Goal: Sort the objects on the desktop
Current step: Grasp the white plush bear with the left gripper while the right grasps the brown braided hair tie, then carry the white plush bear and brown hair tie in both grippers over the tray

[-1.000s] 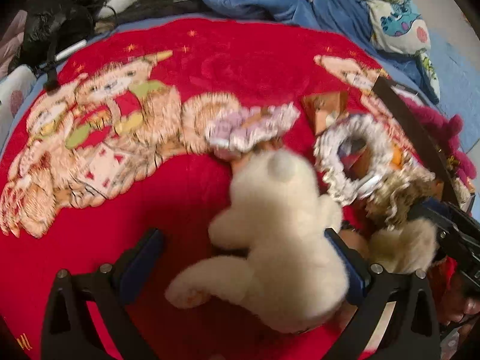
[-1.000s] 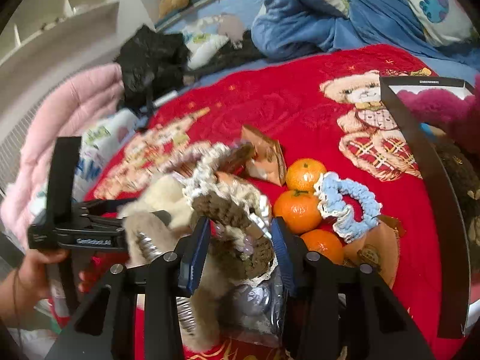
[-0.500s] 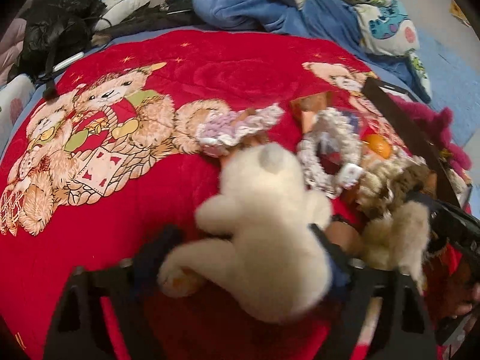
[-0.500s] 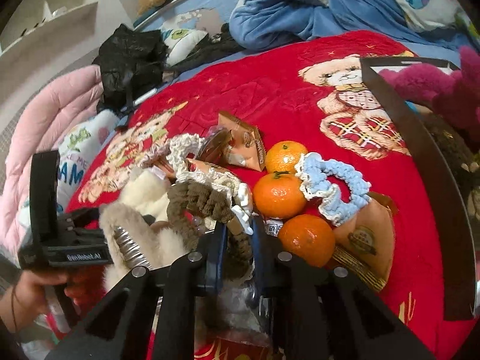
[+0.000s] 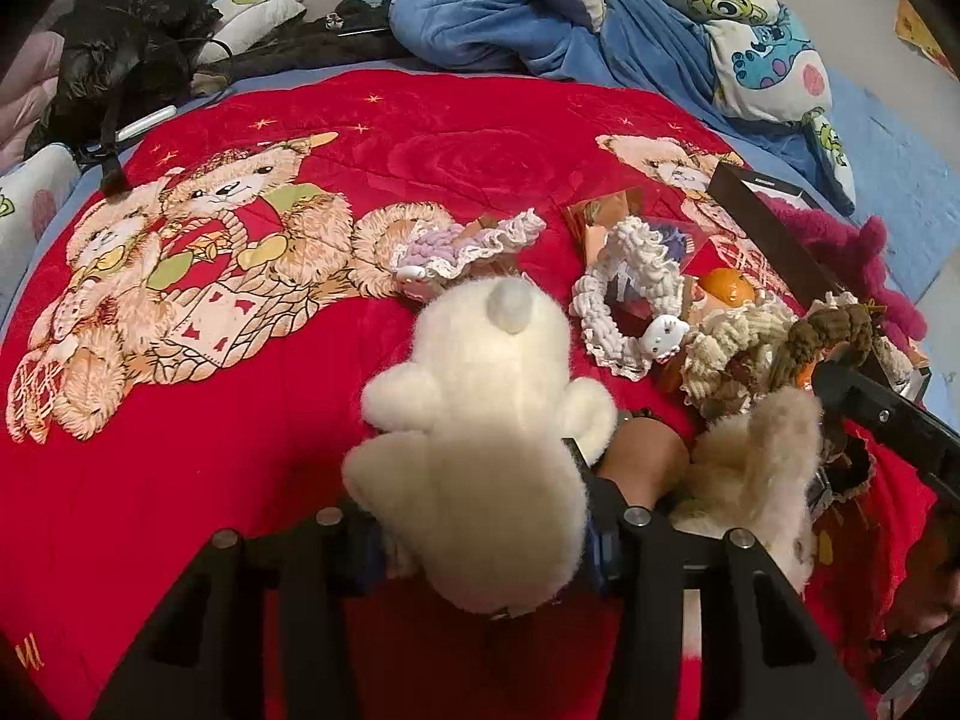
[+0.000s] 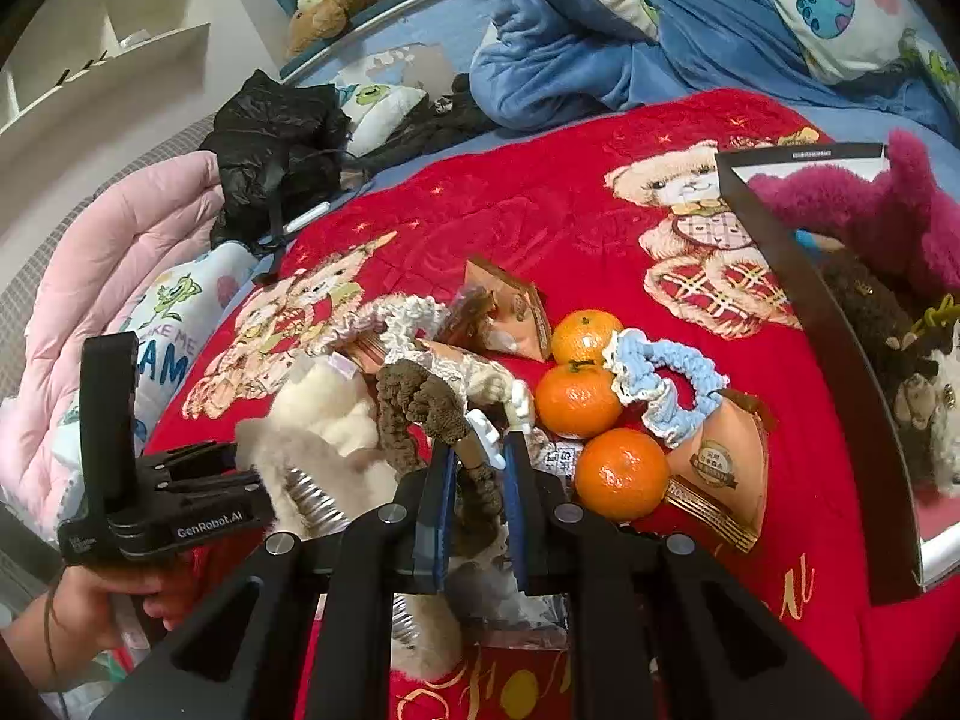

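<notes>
My left gripper point(image 5: 480, 546) is shut on a cream plush toy point(image 5: 480, 420) above the red bear blanket point(image 5: 240, 420); its fingertips are hidden by the fur. The toy also shows in the right wrist view point(image 6: 324, 420). My right gripper point(image 6: 477, 474) is shut on a brown scrunchie point(image 6: 420, 402), which also shows in the left wrist view point(image 5: 822, 336). Three oranges point(image 6: 576, 402), a blue scrunchie point(image 6: 660, 384) and snack packets point(image 6: 714, 468) lie beside it. A white scrunchie point(image 5: 624, 306) and a lilac scrunchie point(image 5: 462, 252) lie on the blanket.
A black-rimmed box point(image 6: 840, 360) at the right holds a magenta plush point(image 6: 870, 210) and other toys. Blue bedding point(image 5: 540, 6) lies at the back, a black bag point(image 6: 276, 150) and a pink quilt point(image 6: 102, 264) at the left.
My left gripper closed on the cream plush toy, which sits deeper between the fingers. My right gripper closed on the brown scrunchie and lifted it.
</notes>
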{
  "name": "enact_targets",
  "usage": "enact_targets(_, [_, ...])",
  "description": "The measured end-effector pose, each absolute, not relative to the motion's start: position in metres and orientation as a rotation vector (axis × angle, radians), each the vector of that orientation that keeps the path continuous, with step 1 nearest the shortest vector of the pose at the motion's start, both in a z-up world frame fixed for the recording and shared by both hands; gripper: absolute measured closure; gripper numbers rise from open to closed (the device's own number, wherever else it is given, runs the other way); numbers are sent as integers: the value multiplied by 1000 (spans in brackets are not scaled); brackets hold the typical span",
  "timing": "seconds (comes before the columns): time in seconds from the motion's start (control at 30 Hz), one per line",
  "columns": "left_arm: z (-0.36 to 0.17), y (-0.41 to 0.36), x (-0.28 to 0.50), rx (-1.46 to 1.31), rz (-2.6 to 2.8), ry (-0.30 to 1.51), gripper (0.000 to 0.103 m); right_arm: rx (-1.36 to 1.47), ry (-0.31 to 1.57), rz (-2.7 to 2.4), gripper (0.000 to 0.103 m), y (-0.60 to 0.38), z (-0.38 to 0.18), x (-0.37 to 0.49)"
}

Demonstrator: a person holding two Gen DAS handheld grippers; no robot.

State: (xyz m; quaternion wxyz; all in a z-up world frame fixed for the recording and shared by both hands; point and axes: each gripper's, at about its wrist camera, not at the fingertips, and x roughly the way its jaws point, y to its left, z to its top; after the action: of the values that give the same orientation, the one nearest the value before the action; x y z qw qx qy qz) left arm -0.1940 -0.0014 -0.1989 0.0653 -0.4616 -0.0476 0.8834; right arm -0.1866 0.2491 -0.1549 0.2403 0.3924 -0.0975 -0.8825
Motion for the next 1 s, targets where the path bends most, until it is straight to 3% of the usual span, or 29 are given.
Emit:
enact_targets(0.67, [-118, -11, -146, -1211, 2740, -165, 54, 977, -29, -2484, 88, 226, -103, -165])
enact_targets(1.0, [-103, -2, -128, -1192, 2747, -166, 54, 940, -45, -2512, 88, 229, -88, -139])
